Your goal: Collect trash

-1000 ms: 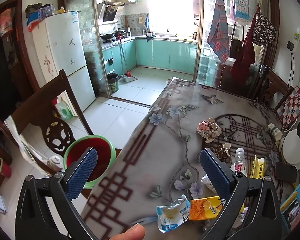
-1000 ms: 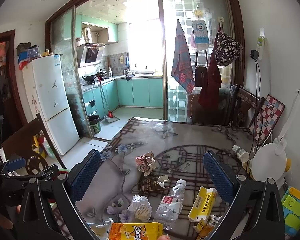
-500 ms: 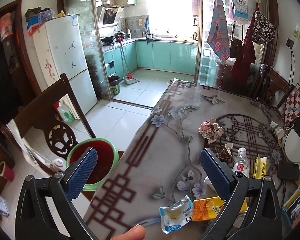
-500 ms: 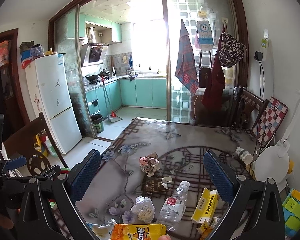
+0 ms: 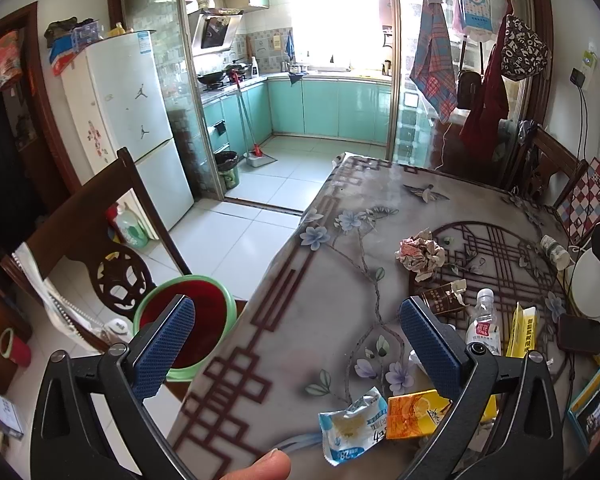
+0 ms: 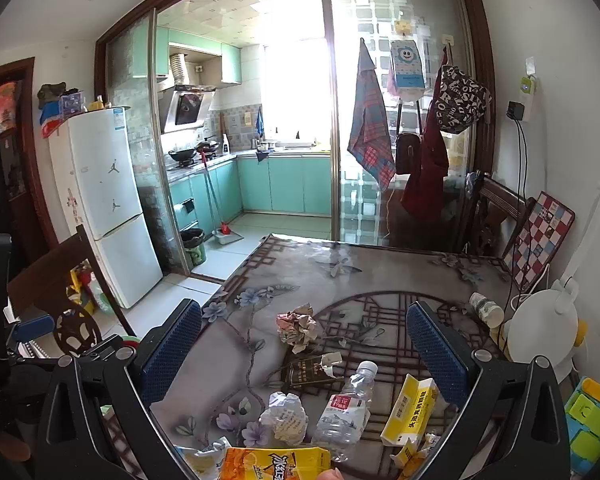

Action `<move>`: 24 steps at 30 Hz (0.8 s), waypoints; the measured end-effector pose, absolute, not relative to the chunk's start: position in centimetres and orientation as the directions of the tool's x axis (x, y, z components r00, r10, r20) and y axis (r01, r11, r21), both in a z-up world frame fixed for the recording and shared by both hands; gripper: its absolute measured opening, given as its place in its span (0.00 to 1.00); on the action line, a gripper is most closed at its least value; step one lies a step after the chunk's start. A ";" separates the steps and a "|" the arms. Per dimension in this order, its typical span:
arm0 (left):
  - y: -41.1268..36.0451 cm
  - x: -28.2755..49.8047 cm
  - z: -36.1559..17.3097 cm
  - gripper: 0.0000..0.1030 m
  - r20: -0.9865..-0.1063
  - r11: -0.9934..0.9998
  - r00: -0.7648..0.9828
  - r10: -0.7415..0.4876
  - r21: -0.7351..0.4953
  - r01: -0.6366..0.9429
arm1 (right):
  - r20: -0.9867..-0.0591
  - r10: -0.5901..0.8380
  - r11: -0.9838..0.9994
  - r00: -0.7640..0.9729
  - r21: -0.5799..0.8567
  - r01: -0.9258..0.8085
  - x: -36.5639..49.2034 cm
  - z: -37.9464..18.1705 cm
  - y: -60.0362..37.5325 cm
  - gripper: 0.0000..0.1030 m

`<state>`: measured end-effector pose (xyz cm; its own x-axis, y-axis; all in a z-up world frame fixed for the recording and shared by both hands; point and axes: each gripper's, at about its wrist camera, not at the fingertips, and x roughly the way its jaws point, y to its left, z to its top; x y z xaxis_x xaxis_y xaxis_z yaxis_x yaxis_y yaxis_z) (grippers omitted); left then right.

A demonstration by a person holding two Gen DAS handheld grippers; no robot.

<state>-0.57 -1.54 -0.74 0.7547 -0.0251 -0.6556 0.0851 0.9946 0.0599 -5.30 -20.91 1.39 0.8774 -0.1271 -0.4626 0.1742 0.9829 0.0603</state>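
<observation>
The flower-patterned dining surface (image 5: 340,280) carries scattered trash; over the past second both views drifted slightly, nothing was picked up. Left tool (image 5: 296,344) and right tool (image 6: 304,356) hover wide, empty, above the orange snack wrapper (image 6: 276,465), so collecting hasn't begun

White fridge (image 5: 128,120), wooden chair (image 5: 100,236), red mop (image 5: 248,120), checkered board (image 6: 538,240), white fan (image 6: 548,332)
</observation>
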 end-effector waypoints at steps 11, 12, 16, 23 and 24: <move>-1.5 -0.5 -0.8 1.00 -0.661 0.995 0.750 -0.018 0.062 0.079 | -0.463 -0.127 0.983 0.877 0.061 0.175 -5.3 1.4 -21.0 1.00; -1.5 -0.5 -0.8 1.00 -0.660 0.995 0.751 -0.019 0.061 0.078 | -0.463 -0.127 0.983 0.877 0.061 0.175 -5.3 1.4 -21.0 1.00; -1.3 -0.5 -0.7 1.00 -0.660 0.996 0.751 -0.016 0.060 0.074 | -0.463 -0.126 0.983 0.877 0.062 0.174 -5.3 1.4 -21.0 1.00; -1.5 -0.5 -0.9 1.00 -0.665 0.995 0.746 -0.012 0.066 0.076 | -0.464 -0.127 0.983 0.877 0.061 0.175 -5.3 1.5 -21.0 1.00; -1.5 -0.6 -0.9 1.00 -0.665 0.995 0.746 -0.013 0.067 0.077 | -0.464 -0.127 0.983 0.876 0.061 0.175 -5.3 1.5 -21.0 1.00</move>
